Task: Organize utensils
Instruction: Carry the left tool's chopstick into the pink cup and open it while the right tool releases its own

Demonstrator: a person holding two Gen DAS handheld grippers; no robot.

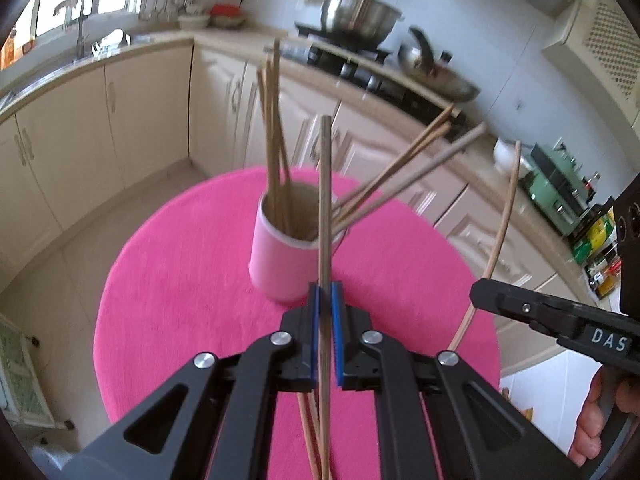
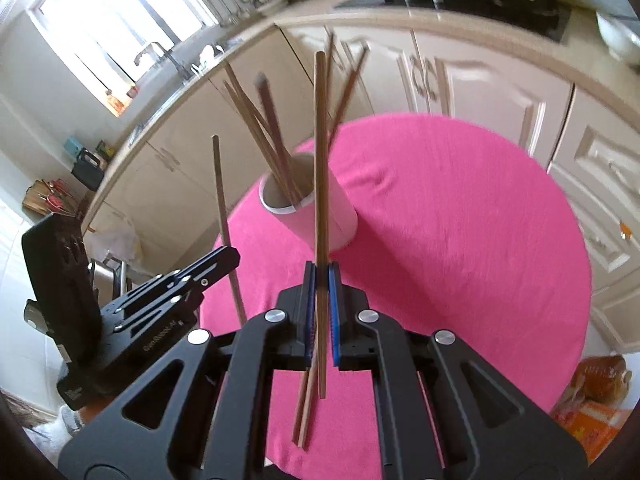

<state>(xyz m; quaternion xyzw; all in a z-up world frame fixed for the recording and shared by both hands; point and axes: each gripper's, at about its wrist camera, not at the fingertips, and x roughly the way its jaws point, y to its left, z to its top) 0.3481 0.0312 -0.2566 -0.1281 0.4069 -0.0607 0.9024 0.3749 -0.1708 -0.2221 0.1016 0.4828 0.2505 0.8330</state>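
Left gripper (image 1: 327, 292) jaws clenched on one chopstick (image 1: 325, 200), upright above pink desk (image 1: 180, 280). Right gripper (image 2: 320, 272) likewise clamped on another chopstick (image 2: 320, 160) — held just in front of pink cup (image 1: 280, 256) already bristling with sticks.

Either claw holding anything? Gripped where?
Left claw pinches a chopstick at mid-length. Right claw pinches another chopstick, below its middle.
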